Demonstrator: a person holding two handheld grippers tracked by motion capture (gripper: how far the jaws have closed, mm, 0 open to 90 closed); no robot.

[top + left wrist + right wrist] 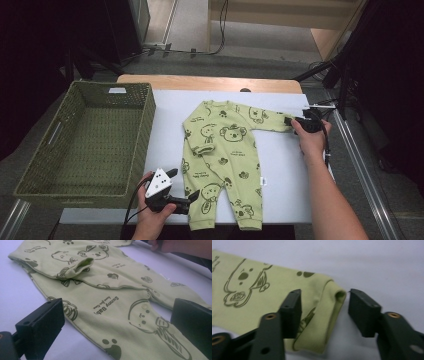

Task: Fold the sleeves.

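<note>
Here, right gripper (324, 310) straddling romper (222, 160) cuff (329, 315), near table edge (320, 107)

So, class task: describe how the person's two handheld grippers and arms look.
Both arms are bare, with no sleeves in sight. The left gripper is black, with a light three-cornered plate dotted with dark marks on top and a black cable trailing. The right gripper has blocky black jaws with brass-coloured pivot rings.
</note>
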